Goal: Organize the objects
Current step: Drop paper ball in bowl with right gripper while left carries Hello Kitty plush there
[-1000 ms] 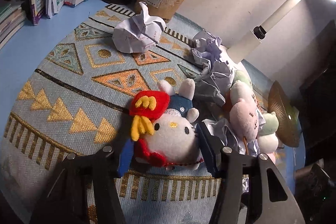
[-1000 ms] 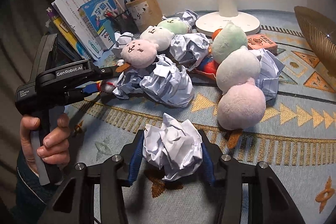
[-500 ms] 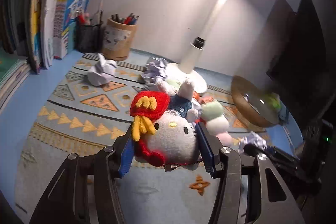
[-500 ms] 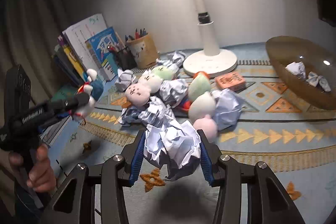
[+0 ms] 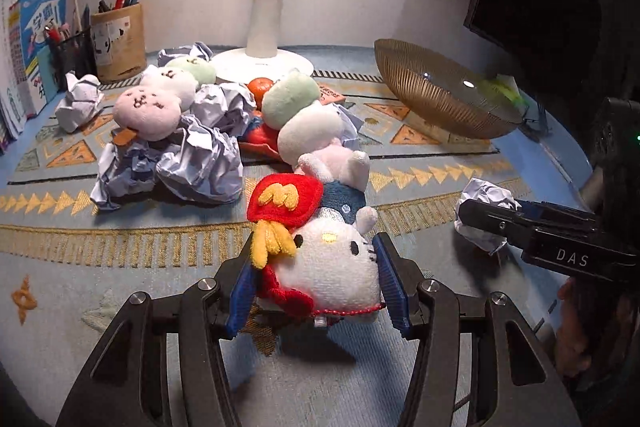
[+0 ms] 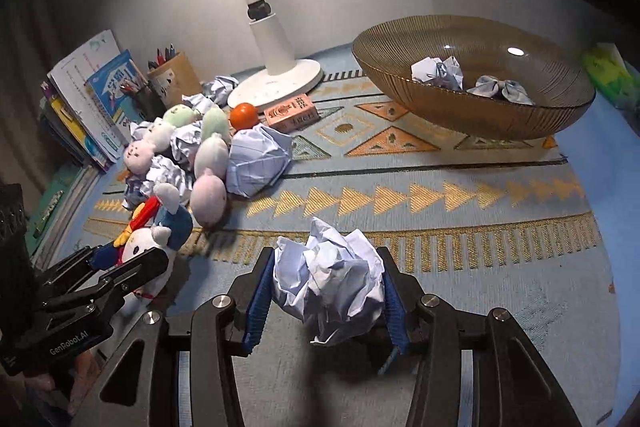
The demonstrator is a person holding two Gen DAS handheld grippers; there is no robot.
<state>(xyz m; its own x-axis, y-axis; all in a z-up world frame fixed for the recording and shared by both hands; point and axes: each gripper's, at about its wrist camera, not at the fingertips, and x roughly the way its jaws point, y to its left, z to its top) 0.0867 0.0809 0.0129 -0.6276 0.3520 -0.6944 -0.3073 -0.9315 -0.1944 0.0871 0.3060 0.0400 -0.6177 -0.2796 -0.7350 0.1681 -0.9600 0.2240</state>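
White crumpled paper ball (image 6: 328, 283) sits pinched between my right claw (image 6: 326, 291) pads, lifted clear of the mat (image 6: 460, 227). Key relation: the amber bowl (image 6: 472, 115) lies ahead and to the right of that claw, up the mat, already with two paper wads inside, so I judge the ball goes there and the right hand is the nearer one. My left claw (image 5: 316, 287) is clamped on a plush cat (image 5: 332, 267) with a red hat, body pointing away from me along the fingers; from its view the bowl is far right, well apart. Left of both claws is the heap: plush toys, more paper wads, an orange (image 6: 244, 115), a lamp base (image 6: 276, 87). Where the plush belongs I can't tell.
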